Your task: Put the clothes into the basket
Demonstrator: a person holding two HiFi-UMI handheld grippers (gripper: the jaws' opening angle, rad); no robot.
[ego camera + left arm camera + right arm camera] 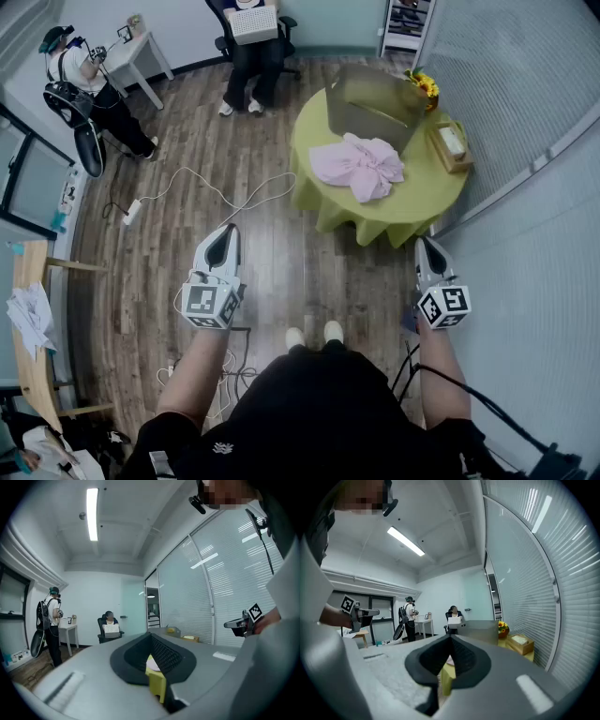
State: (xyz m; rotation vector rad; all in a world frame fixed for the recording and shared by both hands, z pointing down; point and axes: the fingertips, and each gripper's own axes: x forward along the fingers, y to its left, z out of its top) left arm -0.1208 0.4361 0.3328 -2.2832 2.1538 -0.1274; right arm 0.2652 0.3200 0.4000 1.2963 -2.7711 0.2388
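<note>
Clothes [358, 165] lying well ahead of the empty, pressed-together left gripper [225, 231] and right gripper [425, 245] looked soft, light and floppy, best pinched at a bunched fold.

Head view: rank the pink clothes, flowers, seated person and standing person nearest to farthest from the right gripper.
From the right gripper:
1. pink clothes, on the green table, ahead.
2. flowers, at the table's far edge.
3. seated person, beyond the table.
4. standing person, far upper left.
</note>
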